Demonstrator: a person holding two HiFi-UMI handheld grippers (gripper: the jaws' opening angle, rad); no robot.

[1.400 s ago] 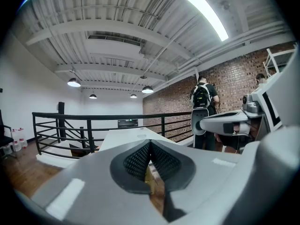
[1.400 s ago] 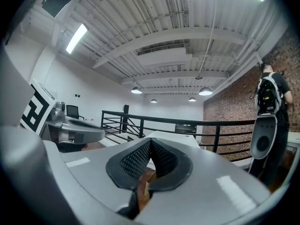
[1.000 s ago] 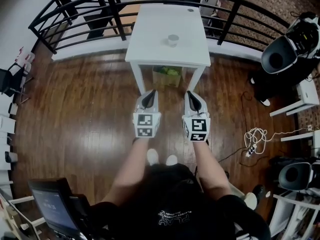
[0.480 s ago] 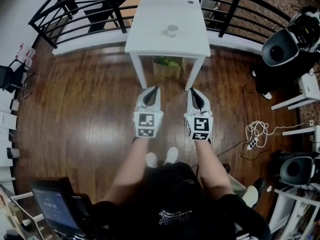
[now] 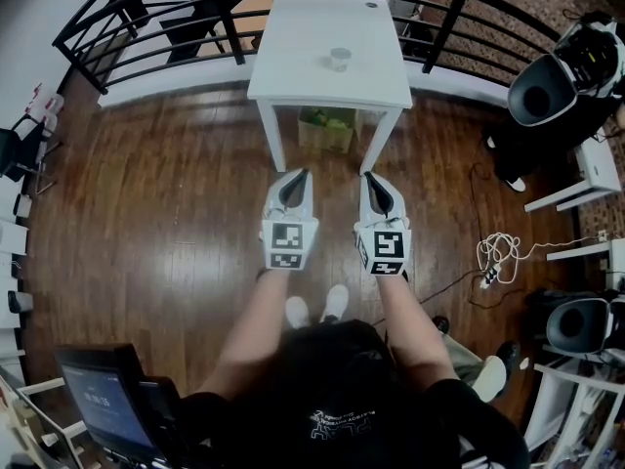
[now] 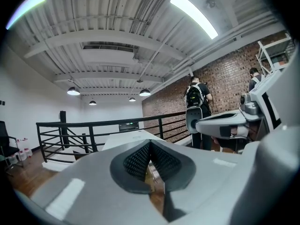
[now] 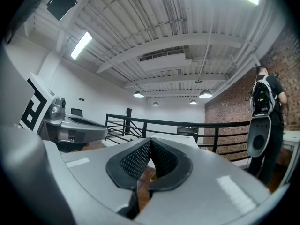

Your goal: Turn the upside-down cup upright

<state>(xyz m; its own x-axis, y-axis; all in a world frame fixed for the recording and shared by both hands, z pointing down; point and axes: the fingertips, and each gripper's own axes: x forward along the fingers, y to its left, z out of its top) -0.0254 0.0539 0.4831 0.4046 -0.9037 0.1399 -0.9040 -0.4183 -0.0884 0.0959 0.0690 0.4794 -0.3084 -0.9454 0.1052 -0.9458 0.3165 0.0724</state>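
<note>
Both sets of tongs are held out in front over the wooden floor (image 5: 166, 213), side by side and well short of the surface (image 5: 293, 81). The left tongs (image 5: 296, 177) are pressed together with nothing between them, and the right tongs (image 5: 372, 180) are the same: pads meeting, empty. The cup (image 5: 339, 59) sits alone near the middle of the white surface, well apart from both tongs, and from here it's too small to say which way up it stands. So the whole approach looks yet to come. The danger: arrive with the tongs closed and they'll shove the cup instead of straddling it, and a light cup on a smooth top could skid, or tip and roll towards an edge. Grip it too near one end and it may slip out mid-turn
</note>
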